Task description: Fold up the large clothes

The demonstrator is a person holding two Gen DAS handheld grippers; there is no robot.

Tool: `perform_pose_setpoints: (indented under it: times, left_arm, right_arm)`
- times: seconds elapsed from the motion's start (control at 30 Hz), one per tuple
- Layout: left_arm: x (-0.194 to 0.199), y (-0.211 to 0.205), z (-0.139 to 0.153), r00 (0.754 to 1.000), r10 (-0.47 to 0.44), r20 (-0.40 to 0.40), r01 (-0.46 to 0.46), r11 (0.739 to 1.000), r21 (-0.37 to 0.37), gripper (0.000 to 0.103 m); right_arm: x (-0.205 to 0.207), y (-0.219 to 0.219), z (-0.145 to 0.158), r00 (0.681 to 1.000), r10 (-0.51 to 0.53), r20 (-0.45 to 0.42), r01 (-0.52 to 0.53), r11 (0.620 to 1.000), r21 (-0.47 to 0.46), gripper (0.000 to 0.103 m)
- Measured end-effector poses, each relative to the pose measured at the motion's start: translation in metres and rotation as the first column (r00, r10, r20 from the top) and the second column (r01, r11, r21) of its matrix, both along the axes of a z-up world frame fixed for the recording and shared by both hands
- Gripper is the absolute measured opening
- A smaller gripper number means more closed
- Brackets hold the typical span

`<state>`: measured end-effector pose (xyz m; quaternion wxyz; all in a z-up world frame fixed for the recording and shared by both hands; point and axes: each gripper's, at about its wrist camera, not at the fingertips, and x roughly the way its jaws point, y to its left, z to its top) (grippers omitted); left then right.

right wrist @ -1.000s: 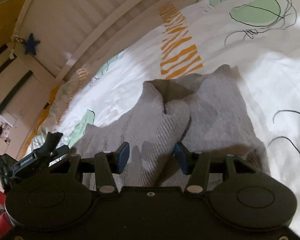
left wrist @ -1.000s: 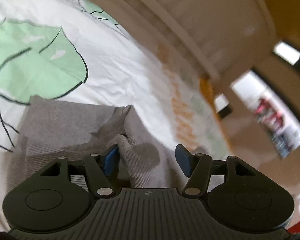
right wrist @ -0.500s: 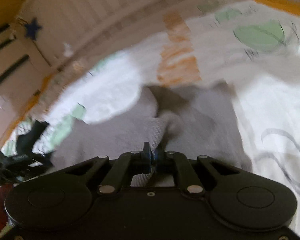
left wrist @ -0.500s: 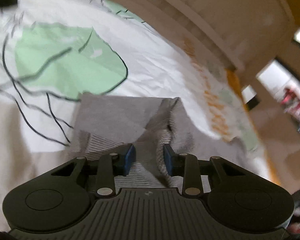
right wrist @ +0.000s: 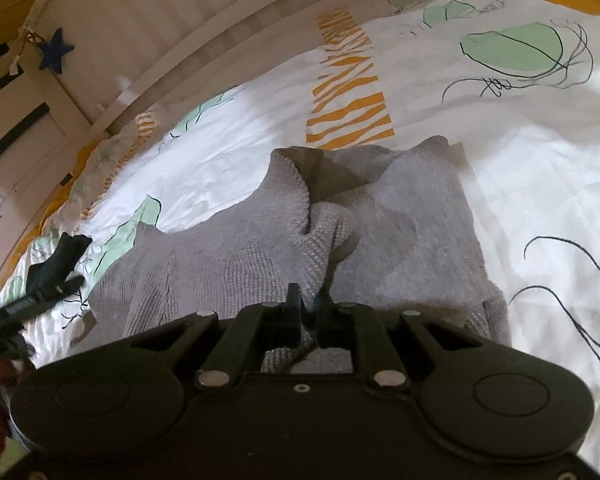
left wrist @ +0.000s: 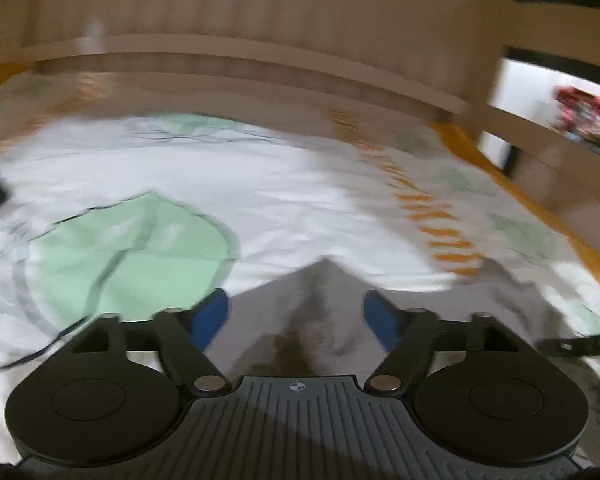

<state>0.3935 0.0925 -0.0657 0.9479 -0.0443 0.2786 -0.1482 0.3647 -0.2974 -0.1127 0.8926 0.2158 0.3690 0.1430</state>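
A grey knit sweater (right wrist: 400,232) lies partly folded on the bed. My right gripper (right wrist: 308,308) is shut on a bunched fold of the sweater near its middle. In the blurred left wrist view the sweater (left wrist: 320,304) shows as a grey peak between the blue pads. My left gripper (left wrist: 296,320) is open and holds nothing, just above the cloth. The left gripper also shows in the right wrist view (right wrist: 40,300) at the far left, beside the sweater's left edge.
The bed cover (right wrist: 520,128) is white with green shapes, black lines and orange stripes. A pale slatted bed frame (right wrist: 160,32) with a blue star (right wrist: 54,54) runs along the far side. A dark cloth (right wrist: 66,252) lies at the left.
My right gripper has closed on a fold of the sweater. My left gripper narrowed half a second ago, then opened wide again and swung, so its view is blurred.
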Motion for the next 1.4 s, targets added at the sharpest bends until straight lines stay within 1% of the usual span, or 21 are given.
perform_pose_setpoints:
  times: [0.1,0.17,0.23,0.3,0.37,0.47,0.57,0.63,0.7,0.83,0.9,0.93,0.97,1.0,1.03,1.07,1.13,1.17,1.27,1.33,1.4]
  left_arm:
    - [0.018,-0.018,-0.006,0.995,-0.053,-0.089,0.055,0.998,0.020,0.076]
    - [0.024,-0.022,-0.012,0.990,-0.084,-0.115,0.085,0.996,-0.003,0.076]
    - [0.025,-0.021,-0.015,0.985,-0.110,-0.134,0.105,0.993,-0.050,0.076]
    - [0.020,-0.016,-0.016,0.985,-0.102,-0.136,0.091,0.992,-0.088,0.076]
    - [0.016,-0.008,-0.016,0.986,-0.087,-0.146,0.072,0.992,-0.103,0.076]
    - [0.013,0.006,-0.016,0.983,-0.062,-0.174,0.042,0.993,-0.113,0.076]
    - [0.012,0.021,-0.016,0.981,-0.019,-0.193,0.001,0.996,-0.093,0.076]
    - [0.009,0.031,-0.015,0.980,-0.002,-0.197,-0.015,0.996,-0.084,0.077]
    - [0.008,0.039,-0.014,0.981,0.004,-0.194,-0.018,0.997,-0.072,0.077]
    - [0.008,0.044,-0.016,0.980,0.014,-0.200,-0.025,0.998,-0.053,0.077]
    - [0.009,0.045,-0.017,0.979,0.008,-0.204,-0.020,0.998,-0.059,0.077]
    - [0.010,0.044,-0.017,0.979,0.000,-0.204,-0.012,0.998,-0.056,0.077]
    - [0.010,0.042,-0.016,0.979,-0.010,-0.205,0.001,0.999,-0.044,0.077]
    - [0.010,0.039,-0.016,0.979,-0.019,-0.204,0.013,0.999,-0.031,0.077]
    - [0.009,0.037,-0.015,0.979,-0.033,-0.203,0.031,0.999,-0.012,0.077]
    - [0.009,0.033,-0.015,0.979,-0.045,-0.201,0.048,0.999,0.011,0.077]
    - [0.008,0.026,-0.014,0.978,-0.069,-0.195,0.082,0.995,0.060,0.077]
    - [0.007,0.023,-0.013,0.978,-0.079,-0.191,0.096,0.992,0.077,0.077]
    - [0.007,0.018,-0.012,0.977,-0.105,-0.184,0.124,0.988,0.094,0.077]
    - [0.010,0.012,-0.014,0.975,-0.120,-0.184,0.144,0.982,0.120,0.077]
    - [0.013,0.005,-0.016,0.973,-0.136,-0.189,0.165,0.975,0.152,0.077]
  right_arm:
    - [0.001,0.002,0.001,1.000,0.004,-0.001,-0.004,1.000,-0.003,0.018]
    - [0.000,0.003,0.003,1.000,0.007,0.006,-0.007,1.000,-0.017,0.018]
    - [-0.002,0.005,0.007,1.000,-0.001,0.016,0.001,0.999,-0.046,0.020]
    - [-0.007,0.009,0.016,0.999,-0.027,0.041,0.032,0.992,-0.121,0.034]
    - [-0.016,0.020,0.028,0.994,-0.021,0.107,0.045,0.972,-0.233,0.043]
    - [-0.031,0.043,0.044,0.978,0.090,0.186,-0.021,0.940,-0.341,0.044]
    - [-0.049,0.073,0.050,0.948,0.237,0.214,-0.141,0.912,-0.386,0.048]
    - [-0.060,0.095,0.050,0.920,0.330,0.212,-0.224,0.885,-0.409,0.049]
    - [-0.070,0.116,0.045,0.891,0.410,0.194,-0.293,0.847,-0.444,0.049]
    - [-0.084,0.143,0.031,0.848,0.513,0.130,-0.388,0.770,-0.507,0.050]
    - [-0.087,0.152,0.023,0.832,0.549,0.084,-0.414,0.714,-0.565,0.064]
    - [-0.090,0.156,0.020,0.826,0.559,0.072,-0.414,0.689,-0.595,0.065]
    - [-0.091,0.159,0.017,0.821,0.567,0.065,-0.408,0.663,-0.627,0.064]
    - [-0.092,0.160,0.016,0.818,0.571,0.060,-0.401,0.643,-0.652,0.054]
    - [-0.091,0.160,0.017,0.822,0.567,0.060,-0.390,0.635,-0.667,0.038]
    - [-0.088,0.158,0.021,0.828,0.557,0.065,-0.384,0.647,-0.659,0.014]
    - [-0.083,0.148,0.036,0.844,0.522,0.126,-0.346,0.708,-0.616,0.014]
    - [-0.081,0.140,0.048,0.853,0.492,0.175,-0.311,0.748,-0.586,0.014]
    - [-0.073,0.118,0.080,0.873,0.401,0.277,-0.233,0.843,-0.485,0.014]
    - [-0.066,0.105,0.094,0.882,0.355,0.310,-0.213,0.887,-0.409,0.014]
    - [-0.059,0.094,0.099,0.893,0.314,0.321,-0.195,0.915,-0.352,0.014]
